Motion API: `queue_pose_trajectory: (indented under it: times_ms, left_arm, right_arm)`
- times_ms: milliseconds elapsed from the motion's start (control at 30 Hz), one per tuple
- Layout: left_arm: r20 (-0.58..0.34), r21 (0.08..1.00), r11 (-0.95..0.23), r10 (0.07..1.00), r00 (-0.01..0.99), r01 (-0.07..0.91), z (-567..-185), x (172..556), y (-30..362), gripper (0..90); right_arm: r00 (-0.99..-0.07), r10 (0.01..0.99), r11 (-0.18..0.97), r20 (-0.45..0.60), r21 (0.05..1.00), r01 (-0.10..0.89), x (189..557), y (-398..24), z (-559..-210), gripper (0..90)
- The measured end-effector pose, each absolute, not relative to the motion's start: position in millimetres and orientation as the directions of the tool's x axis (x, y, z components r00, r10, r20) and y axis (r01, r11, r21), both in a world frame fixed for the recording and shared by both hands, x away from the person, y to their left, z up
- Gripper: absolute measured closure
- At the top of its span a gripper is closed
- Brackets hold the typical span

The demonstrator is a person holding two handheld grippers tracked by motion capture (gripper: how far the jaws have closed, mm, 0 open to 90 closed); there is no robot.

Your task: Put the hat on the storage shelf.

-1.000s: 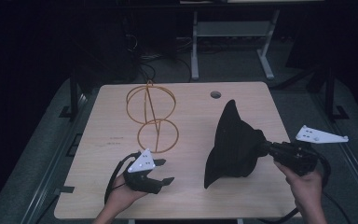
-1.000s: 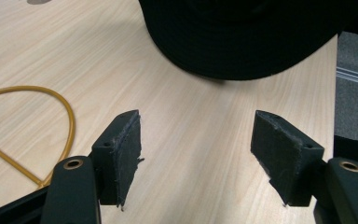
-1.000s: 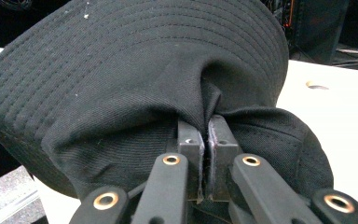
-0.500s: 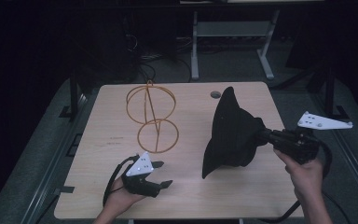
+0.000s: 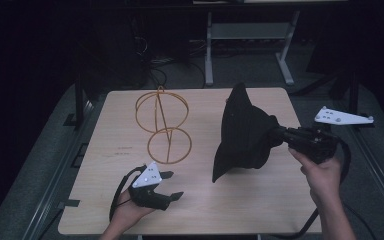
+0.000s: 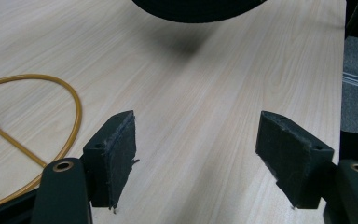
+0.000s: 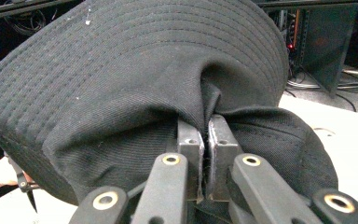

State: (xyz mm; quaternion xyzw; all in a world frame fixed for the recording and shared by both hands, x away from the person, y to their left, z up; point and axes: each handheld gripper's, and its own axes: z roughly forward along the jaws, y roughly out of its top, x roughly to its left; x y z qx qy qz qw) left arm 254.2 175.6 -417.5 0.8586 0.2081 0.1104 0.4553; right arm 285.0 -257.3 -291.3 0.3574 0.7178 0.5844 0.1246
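Two tools are in our hands over a pale wooden table (image 5: 105,200). From the high view, our left tool (image 5: 172,185) rests low near the table's front edge, its jaws spread apart with nothing between them. Just beyond it stands an orange wire frame (image 5: 162,125) of two hoops, one upright above the other lying flat on the table. Our right tool (image 5: 280,135) is held off the right side of the table, pinching a black bucket hat (image 5: 245,135) that hangs raised, its brim dipping down towards the wood.

In the left gripper view, our left tool (image 6: 196,144) shows both black pads wide apart above bare wood grain. A curve of the orange wire frame (image 6: 72,116) lies beside the left pad, and the hat's dark rim (image 6: 196,9) hovers at the top, casting a soft shadow.

In the right gripper view, our right tool (image 7: 207,135) has its jaws pressed together on a fold of the black bucket hat (image 7: 121,84), the stitched brim spreading above.
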Motion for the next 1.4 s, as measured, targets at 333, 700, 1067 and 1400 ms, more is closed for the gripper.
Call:
queue_pose_trajectory:
  times_ms: [333, 700, 1067, 1400]
  left_arm:
    - [0.008, 0.823, -0.51, 0.452, 0.892, 0.251, -420.5, 254.4, 173.7, 27.8]
    - [0.019, 0.824, -0.513, 0.449, 0.893, 0.241, -422.1, 255.1, 173.6, 27.6]
    - [0.011, 0.828, -0.506, 0.443, 0.896, 0.24, -422.8, 257.1, 174.9, 27.6]
    - [-0.003, 0.83, -0.501, 0.438, 0.899, 0.247, -425.5, 256.5, 172.4, 27.0]
  right_arm:
    - [-0.727, 0.65, 0.075, 0.221, 0.934, 0.351, 292.9, -247.5, -272.0, 86.4]
    - [-0.742, 0.638, 0.083, 0.206, 0.939, 0.333, 303.5, -234.9, -248.9, 86.4]
    - [-0.747, 0.634, 0.094, 0.199, 0.939, 0.33, 318.8, -219.8, -229.9, 86.4]
    - [-0.76, 0.621, 0.105, 0.194, 0.94, 0.326, 333.7, -196.2, -218.5, 86.4]
